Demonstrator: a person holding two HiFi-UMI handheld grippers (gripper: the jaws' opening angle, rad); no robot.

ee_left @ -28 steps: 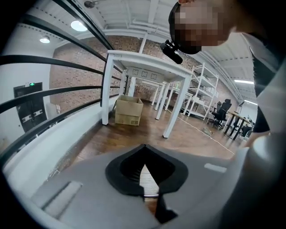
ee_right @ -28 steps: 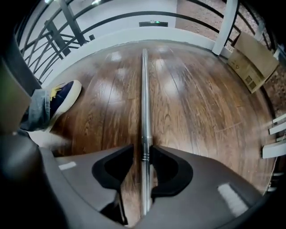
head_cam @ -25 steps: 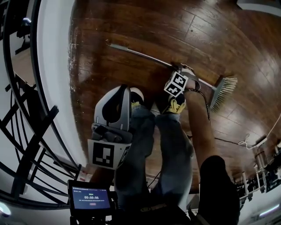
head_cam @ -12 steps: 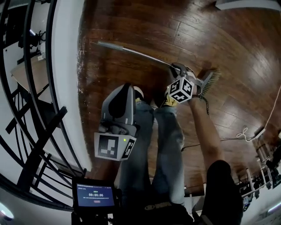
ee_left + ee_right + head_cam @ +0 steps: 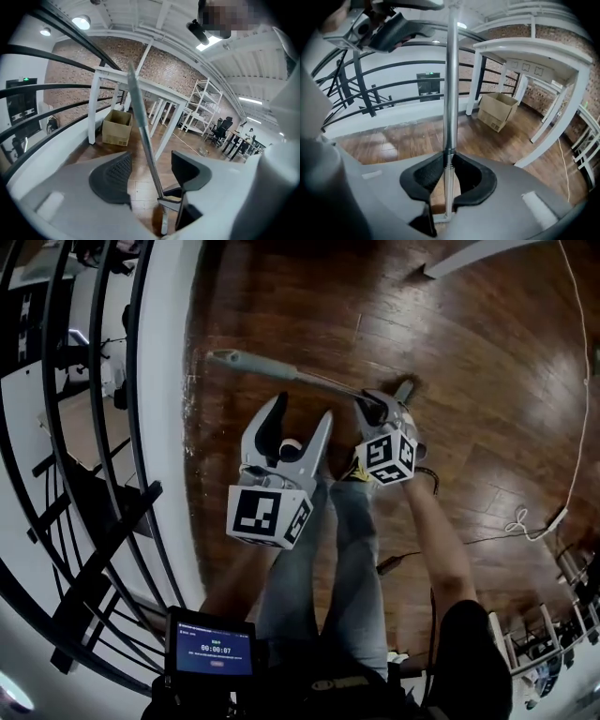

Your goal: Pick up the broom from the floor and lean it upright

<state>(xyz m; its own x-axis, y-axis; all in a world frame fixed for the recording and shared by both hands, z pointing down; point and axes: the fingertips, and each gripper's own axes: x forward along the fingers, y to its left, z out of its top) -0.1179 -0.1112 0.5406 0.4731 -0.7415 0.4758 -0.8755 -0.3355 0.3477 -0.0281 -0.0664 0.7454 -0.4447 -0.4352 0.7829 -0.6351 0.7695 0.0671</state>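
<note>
The broom's metal handle [image 5: 281, 371] slants up off the wooden floor, its grey grip end [image 5: 225, 358] toward the railing. My right gripper [image 5: 375, 409] is shut on the handle low down, and the broom head is mostly hidden behind it. In the right gripper view the pole [image 5: 450, 93] rises straight up from the closed pads [image 5: 426, 176]. My left gripper [image 5: 302, 413] hangs just near of the handle, its jaws opening wide. In the left gripper view the handle [image 5: 143, 140] crosses the gap between the pads [image 5: 112, 178] and touches neither.
A black curved railing [image 5: 103, 456] and a white curb [image 5: 169, 427] run along the left. The person's legs and shoes [image 5: 356, 512] stand below the grippers. A white cable [image 5: 534, 521] lies at right. A cardboard box [image 5: 499, 110] and white table legs [image 5: 93, 112] stand further off.
The right gripper has lifted the broom off the floor, and the handle has swung up. The left gripper has risen toward the handle, and its jaws went from shut to wide open.
</note>
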